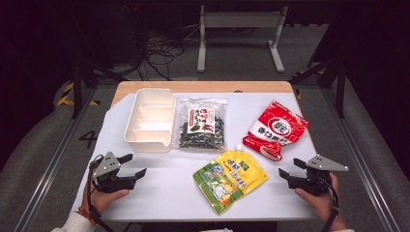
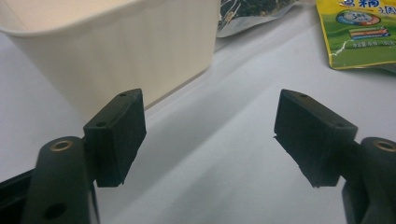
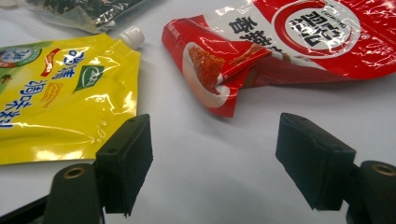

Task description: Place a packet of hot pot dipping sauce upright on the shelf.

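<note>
Both claws (image 1: 138, 166) (image 1: 289, 168) gape; yellow pouch (image 1: 231, 179) lies diagonally, spout (image 1: 238, 147) pointing away.

- In the left gripper view, the white bin (image 2: 107, 46) runs off the upper left of the frame, and the yellow-green pouch (image 2: 359, 32) is cut at the upper right.
- The clear seaweed bag (image 3: 88, 9) is clipped by the right gripper view's top edge.
- The red packet (image 3: 299, 42) runs off the right edge there.
</note>
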Demonstrator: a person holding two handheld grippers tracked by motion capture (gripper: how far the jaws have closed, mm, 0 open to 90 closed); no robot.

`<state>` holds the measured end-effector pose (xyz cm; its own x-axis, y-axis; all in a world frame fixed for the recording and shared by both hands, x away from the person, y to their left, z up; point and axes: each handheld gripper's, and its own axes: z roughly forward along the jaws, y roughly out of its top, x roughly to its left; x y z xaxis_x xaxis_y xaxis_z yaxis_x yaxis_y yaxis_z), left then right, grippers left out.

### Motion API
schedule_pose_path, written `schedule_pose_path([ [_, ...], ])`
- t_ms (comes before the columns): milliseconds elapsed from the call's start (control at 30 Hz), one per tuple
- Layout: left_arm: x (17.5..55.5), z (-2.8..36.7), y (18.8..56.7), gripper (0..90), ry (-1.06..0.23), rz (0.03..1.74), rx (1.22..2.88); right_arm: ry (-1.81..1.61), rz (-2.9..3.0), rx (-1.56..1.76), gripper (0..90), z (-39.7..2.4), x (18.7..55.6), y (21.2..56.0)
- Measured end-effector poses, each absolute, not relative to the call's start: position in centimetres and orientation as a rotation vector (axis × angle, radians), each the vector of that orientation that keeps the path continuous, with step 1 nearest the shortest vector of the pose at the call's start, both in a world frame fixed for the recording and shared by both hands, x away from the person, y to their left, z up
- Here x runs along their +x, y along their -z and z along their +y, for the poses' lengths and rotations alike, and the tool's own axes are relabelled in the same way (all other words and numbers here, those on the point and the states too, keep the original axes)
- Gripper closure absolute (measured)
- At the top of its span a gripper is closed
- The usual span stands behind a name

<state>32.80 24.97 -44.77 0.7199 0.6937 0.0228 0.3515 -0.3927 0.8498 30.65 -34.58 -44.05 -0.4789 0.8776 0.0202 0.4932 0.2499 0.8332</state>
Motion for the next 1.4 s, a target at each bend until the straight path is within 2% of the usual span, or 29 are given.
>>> schedule_pose_path([
  [200,32.3,24.9,45.0,19.1,-0.437,0.787,2.007,-1.165,2.009,1.376,26.3,-35.2,32.8,43.2],
  [300,32.0,24.9,45.0,18.6,-0.431,0.777,2.020,-1.231,1.960,1.507,24.1,-35.9,35.0,43.3],
  [600,31.7,24.9,45.1,18.4,-0.441,0.768,2.046,-1.198,1.967,1.620,19.0,-35.5,38.4,44.2],
  [833,32.1,23.3,45.1,18.4,-0.422,0.718,2.079,-1.237,1.975,1.738,20.0,-34.9,40.1,45.1],
  [900,32.2,22.9,45.2,18.4,-0.408,0.706,2.093,-1.255,2.015,1.722,34.4,-34.4,40.4,44.9],
  [967,32.4,22.7,45.3,18.4,-0.400,0.695,2.106,-1.286,2.044,1.719,42.6,-34.2,40.7,45.2],
  [1033,32.5,22.4,45.3,18.4,-0.386,0.692,2.099,-1.324,2.090,1.683,59.8,-34.1,40.7,45.1],
  [1100,32.7,22.1,45.1,18.5,-0.379,0.680,2.097,-1.322,2.103,1.635,66.2,-33.9,40.6,45.1],
  [1200,33.0,21.5,44.8,18.7,-0.363,0.667,2.082,-1.335,2.111,1.603,72.1,-34.1,40.2,45.0],
  [1400,33.7,20.3,43.9,19.2,-0.321,0.633,2.060,-1.343,2.084,1.470,74.3,-33.8,39.3,44.2],
])
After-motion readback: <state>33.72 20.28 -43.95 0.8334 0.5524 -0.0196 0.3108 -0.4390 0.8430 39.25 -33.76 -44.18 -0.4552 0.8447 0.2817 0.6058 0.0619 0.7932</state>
